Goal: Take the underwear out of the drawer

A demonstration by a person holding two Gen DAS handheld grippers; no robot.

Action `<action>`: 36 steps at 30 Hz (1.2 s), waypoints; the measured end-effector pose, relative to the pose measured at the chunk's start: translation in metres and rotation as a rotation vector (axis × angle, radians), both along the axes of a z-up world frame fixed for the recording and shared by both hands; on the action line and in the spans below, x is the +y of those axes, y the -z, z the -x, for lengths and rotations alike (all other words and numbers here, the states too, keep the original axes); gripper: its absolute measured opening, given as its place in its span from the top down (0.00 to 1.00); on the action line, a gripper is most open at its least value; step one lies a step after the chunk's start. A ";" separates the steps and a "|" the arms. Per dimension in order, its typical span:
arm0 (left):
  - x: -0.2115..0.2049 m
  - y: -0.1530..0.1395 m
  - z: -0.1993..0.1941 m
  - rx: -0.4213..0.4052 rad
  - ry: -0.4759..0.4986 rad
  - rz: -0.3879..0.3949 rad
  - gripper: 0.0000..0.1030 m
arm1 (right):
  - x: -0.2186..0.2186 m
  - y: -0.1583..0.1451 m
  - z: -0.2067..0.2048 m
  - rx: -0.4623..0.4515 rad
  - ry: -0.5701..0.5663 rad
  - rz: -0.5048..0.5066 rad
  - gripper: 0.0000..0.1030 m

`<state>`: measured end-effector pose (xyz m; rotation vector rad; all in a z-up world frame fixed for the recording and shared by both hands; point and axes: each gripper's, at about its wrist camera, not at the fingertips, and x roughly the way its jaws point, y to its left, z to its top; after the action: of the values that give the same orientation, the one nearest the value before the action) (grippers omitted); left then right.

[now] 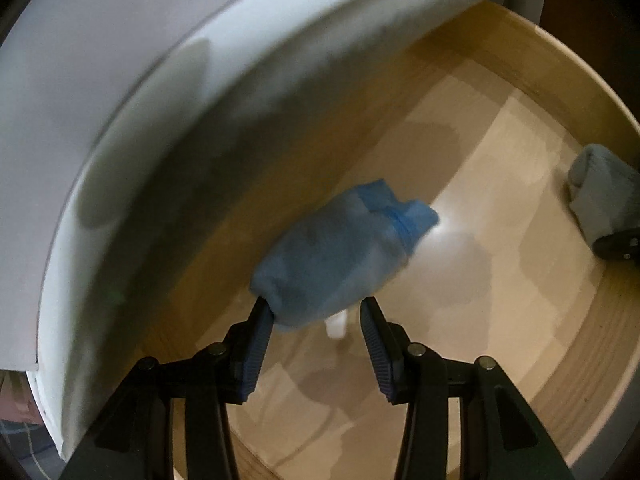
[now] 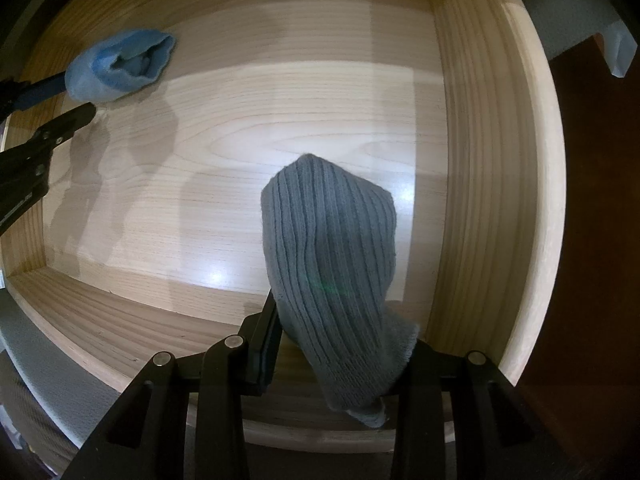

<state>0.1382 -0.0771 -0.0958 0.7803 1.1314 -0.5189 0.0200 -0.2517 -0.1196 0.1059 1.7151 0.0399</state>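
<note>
Black gripper (image 1: 316,312) linkages, silver pivot screws, ridged blue pads (image 1: 256,356)

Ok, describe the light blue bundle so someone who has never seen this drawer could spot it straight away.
Look inside the open wooden drawer, with its pale grained floor. The light blue bundle lies near one corner, by the left gripper, whose fingers straddle its end. It is smooth, bright blue and rolled up, unlike the ribbed grey sock held in the right gripper.
</note>
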 end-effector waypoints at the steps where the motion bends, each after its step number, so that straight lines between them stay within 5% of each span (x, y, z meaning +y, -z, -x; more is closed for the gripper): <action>1: -0.001 0.003 -0.001 -0.006 0.002 -0.007 0.55 | 0.000 0.000 0.000 0.000 0.000 0.000 0.69; 12: 0.000 0.007 -0.015 0.012 -0.012 0.022 0.57 | -0.004 0.003 0.003 0.006 0.038 0.009 0.68; 17: 0.001 0.009 -0.021 0.012 -0.027 -0.014 0.74 | -0.003 0.003 0.002 0.006 0.039 0.008 0.68; 24: 0.007 0.013 -0.017 0.050 -0.056 -0.068 0.84 | -0.004 0.001 0.001 0.007 0.040 0.006 0.68; 36: 0.010 0.018 -0.020 0.218 -0.121 -0.136 0.88 | -0.003 0.001 -0.002 0.006 0.043 0.003 0.68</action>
<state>0.1584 -0.0675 -0.1138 0.7797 1.4186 -0.4358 0.0217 -0.2544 -0.1210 0.1405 1.7184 0.0047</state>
